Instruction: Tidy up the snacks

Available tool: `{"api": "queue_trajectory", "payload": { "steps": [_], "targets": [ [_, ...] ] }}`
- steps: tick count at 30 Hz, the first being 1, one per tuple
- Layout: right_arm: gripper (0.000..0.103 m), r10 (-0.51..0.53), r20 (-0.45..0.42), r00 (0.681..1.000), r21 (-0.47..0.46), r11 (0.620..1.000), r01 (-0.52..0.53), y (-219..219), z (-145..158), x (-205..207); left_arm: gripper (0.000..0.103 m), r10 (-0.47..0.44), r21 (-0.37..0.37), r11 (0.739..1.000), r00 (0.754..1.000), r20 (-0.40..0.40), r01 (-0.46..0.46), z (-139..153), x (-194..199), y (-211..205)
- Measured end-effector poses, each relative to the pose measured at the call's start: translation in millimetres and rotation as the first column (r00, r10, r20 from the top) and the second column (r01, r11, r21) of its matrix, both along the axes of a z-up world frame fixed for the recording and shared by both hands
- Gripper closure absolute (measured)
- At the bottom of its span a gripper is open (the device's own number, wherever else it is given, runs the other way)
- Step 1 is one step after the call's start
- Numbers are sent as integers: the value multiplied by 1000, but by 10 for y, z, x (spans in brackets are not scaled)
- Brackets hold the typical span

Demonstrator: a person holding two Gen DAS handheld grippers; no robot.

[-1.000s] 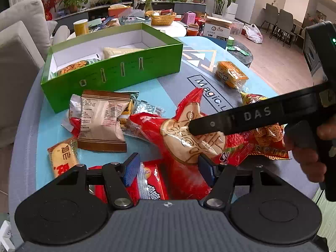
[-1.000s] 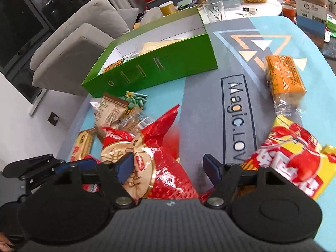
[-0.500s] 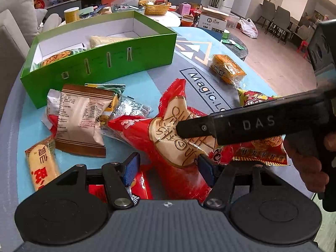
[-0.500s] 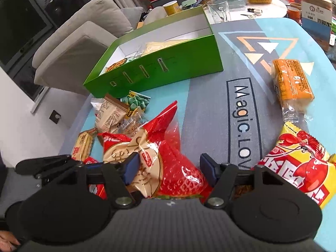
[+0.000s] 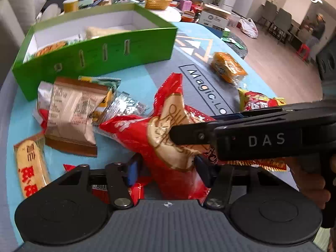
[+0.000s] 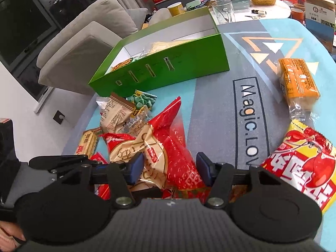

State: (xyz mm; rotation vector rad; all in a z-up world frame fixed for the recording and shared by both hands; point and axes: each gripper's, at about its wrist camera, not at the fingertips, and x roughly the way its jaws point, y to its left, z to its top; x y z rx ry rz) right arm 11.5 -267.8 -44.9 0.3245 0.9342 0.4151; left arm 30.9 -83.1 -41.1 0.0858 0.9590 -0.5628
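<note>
A big red snack bag (image 5: 168,138) with a tan round print lies on the round table, also in the right wrist view (image 6: 166,153). My left gripper (image 5: 166,171) is open, its fingers on either side of the bag's near end. My right gripper (image 6: 170,169) is open and straddles the same bag from the other side; it shows in the left wrist view (image 5: 189,130) reaching across the bag. A green box (image 5: 117,50) with several snacks inside stands at the back; it also shows in the right wrist view (image 6: 168,73).
Loose snacks lie around: a brown packet (image 5: 71,113), a tan bar (image 5: 31,168), an orange pack (image 6: 298,82), a yellow-red lobster bag (image 6: 302,166), a green packet (image 6: 142,101). A grey sofa (image 6: 84,35) stands beyond the table's left edge.
Both grippers have moved in closer around the red bag, and their jaws have narrowed. The bag now stands up more between them.
</note>
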Motion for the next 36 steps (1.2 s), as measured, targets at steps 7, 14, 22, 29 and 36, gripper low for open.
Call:
{"api": "queue_trajectory", "payload": {
  "steps": [7, 14, 22, 29, 36],
  "targets": [
    [41, 2, 46, 999, 11, 1000, -2, 52, 226, -66, 60, -39, 50, 998, 994, 98, 34, 233, -101, -51],
    [41, -32, 87, 996, 87, 996, 24, 39, 471, 68, 60, 3, -20, 1000, 985, 173, 0, 597, 15, 62],
    [41, -64, 159, 985, 135, 990, 43, 68, 778, 337, 60, 43, -30, 999, 958, 283, -36, 939, 229, 79],
    [41, -96, 219, 971, 186, 981, 55, 83, 1016, 646, 59, 76, -37, 997, 928, 364, -67, 1217, 513, 93],
    [41, -102, 219, 970, 263, 964, 42, 222, 1045, 1068, 59, 133, -21, 991, 906, 401, -135, 1328, 881, 257]
  ]
}}
